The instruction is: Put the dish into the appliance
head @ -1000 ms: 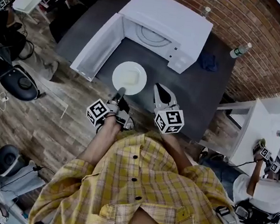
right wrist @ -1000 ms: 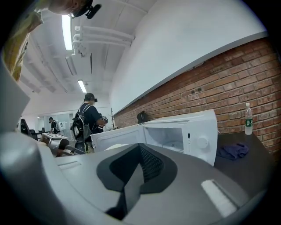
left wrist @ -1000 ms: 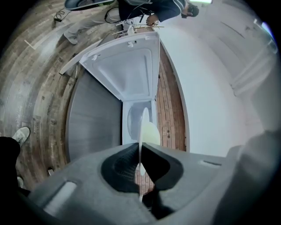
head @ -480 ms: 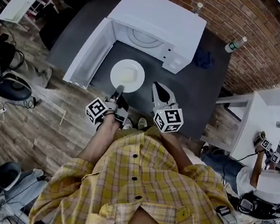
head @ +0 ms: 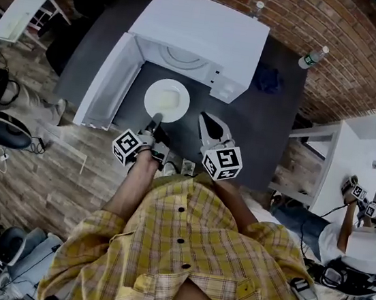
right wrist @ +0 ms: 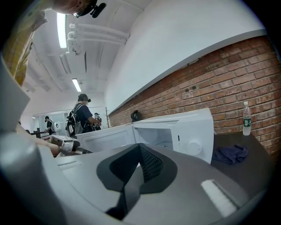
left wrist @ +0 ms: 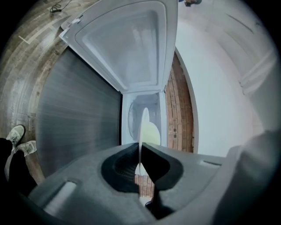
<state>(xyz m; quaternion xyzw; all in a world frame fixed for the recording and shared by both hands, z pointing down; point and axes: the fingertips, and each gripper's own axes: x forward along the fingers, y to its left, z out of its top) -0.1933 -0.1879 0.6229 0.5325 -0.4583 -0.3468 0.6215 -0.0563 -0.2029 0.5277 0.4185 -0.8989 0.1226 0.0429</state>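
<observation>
Left gripper [head: 156, 118] is clamped on the near rim of the white dish [head: 166, 100], which is in front of the open microwave [head: 204, 28], apparently just above the dark table [head: 258, 141]. Right gripper [head: 207, 122] is closed and empty. A blue cloth [head: 267, 79] and a bottle [head: 312, 57], label too small to read, lie to the microwave's right.

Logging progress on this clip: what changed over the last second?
The left gripper brought the plate forward, closer to the open microwave's mouth; it is not yet inside. Unchanged: the left gripper shut on the plate's rim, the right gripper shut and empty beside it, the door wide open.
</observation>
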